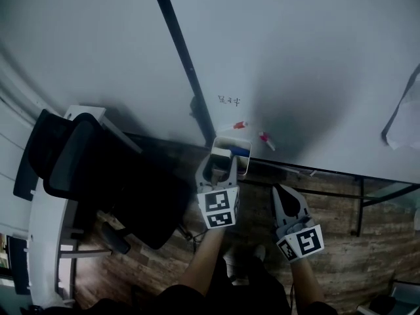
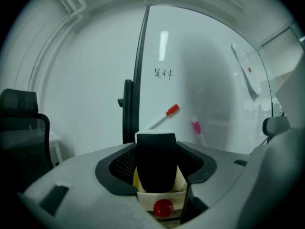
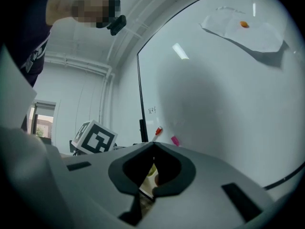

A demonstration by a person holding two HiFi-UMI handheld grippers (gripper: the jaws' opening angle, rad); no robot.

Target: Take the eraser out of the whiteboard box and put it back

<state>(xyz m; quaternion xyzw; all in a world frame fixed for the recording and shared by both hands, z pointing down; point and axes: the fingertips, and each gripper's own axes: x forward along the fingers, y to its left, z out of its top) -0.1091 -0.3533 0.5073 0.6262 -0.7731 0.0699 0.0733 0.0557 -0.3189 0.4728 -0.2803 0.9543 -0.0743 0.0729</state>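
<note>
Whiteboard [image 1: 295, 58] behind | left claw [image 1: 220, 169] clamped on black eraser [image 2: 156, 161] by box [image 1: 241, 151] | right claw [image 1: 283, 192] closed, empty

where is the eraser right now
In the left gripper view the eraser stands upright, centre frame, clamped in the left gripper; the head view puts that gripper right at the whiteboard box.

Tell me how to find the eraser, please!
Look at the big white whiteboard and the small white box at its bottom edge. At that box, the left hand-held gripper grips the black felt block eraser with a white back; the red-capped marker and pink-capped marker nearby are thin sticks.
</note>
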